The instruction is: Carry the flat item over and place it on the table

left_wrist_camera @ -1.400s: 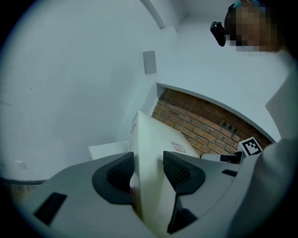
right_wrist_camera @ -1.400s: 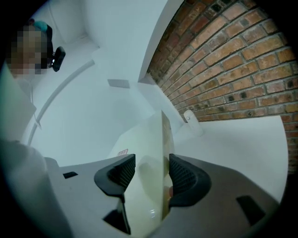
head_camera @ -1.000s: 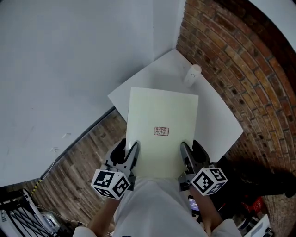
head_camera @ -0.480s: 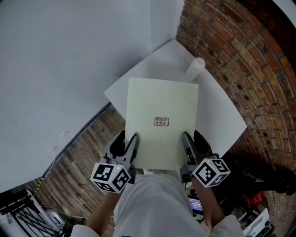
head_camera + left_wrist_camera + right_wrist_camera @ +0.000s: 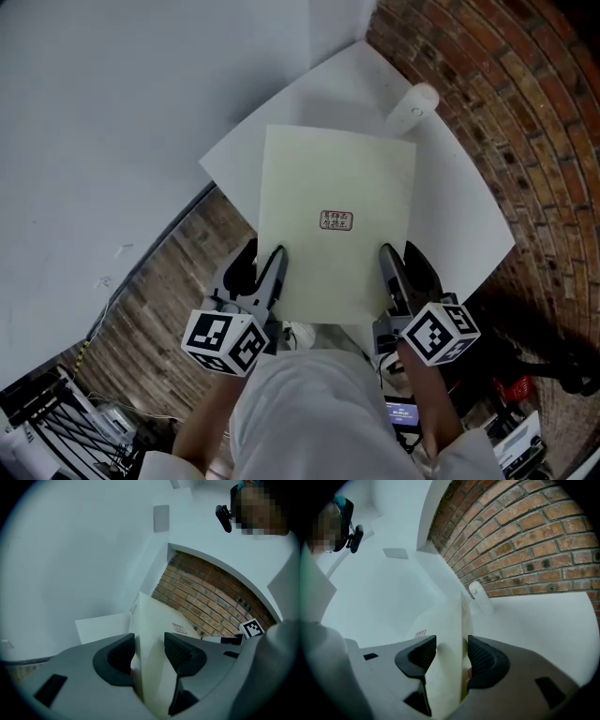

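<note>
The flat item is a pale cream board (image 5: 333, 187) with a small printed label (image 5: 337, 220) at its middle. I hold it by its near edge, level above the white table (image 5: 459, 225). My left gripper (image 5: 267, 281) is shut on the near left corner, and my right gripper (image 5: 394, 281) is shut on the near right corner. In the left gripper view the board (image 5: 157, 634) runs edge-on between the jaws of the left gripper (image 5: 149, 646). The right gripper view shows the board (image 5: 447, 625) clamped the same way in the right gripper (image 5: 452, 653). I cannot tell whether the board touches the table.
A white roll (image 5: 412, 103) lies at the table's far corner, also seen as the roll (image 5: 480, 597) in the right gripper view. A brick wall (image 5: 525, 112) bounds the right side and a white wall (image 5: 112, 122) the left. Wood floor (image 5: 178, 272) lies below, with clutter (image 5: 56, 422) at the lower left.
Both grippers have carried the board a little farther over the table, toward the roll at the far corner. Both grips are unchanged.
</note>
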`<state>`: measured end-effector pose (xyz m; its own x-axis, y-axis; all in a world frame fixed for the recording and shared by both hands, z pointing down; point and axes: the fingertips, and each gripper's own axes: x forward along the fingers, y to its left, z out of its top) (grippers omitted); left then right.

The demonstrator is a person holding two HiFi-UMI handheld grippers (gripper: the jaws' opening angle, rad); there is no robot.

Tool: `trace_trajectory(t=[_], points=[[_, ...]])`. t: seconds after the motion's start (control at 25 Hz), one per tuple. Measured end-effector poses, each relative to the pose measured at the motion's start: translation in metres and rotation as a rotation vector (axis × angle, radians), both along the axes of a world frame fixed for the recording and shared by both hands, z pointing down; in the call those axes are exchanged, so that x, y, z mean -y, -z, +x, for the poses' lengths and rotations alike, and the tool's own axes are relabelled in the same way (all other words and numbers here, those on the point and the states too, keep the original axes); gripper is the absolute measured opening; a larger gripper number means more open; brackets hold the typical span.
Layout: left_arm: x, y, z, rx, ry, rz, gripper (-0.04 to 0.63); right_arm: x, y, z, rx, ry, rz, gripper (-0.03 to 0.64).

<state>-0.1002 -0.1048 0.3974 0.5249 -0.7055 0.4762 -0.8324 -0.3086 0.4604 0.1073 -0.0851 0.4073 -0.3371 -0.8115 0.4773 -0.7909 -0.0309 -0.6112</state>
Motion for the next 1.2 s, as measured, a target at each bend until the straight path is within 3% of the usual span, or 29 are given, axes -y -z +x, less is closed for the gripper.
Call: trace_trajectory(t=[0.88, 1.2], points=[[0.045, -0.102, 0.008, -0.026, -0.013, -0.044, 0.207, 0.042, -0.1, 0.007, -0.03, -0.014, -0.041, 0.229], [0.061, -0.138, 0.014, -0.003, -0.017, -0.053, 0.207, 0.056, -0.134, 0.013, -0.053, -0.019, -0.055, 0.229]])
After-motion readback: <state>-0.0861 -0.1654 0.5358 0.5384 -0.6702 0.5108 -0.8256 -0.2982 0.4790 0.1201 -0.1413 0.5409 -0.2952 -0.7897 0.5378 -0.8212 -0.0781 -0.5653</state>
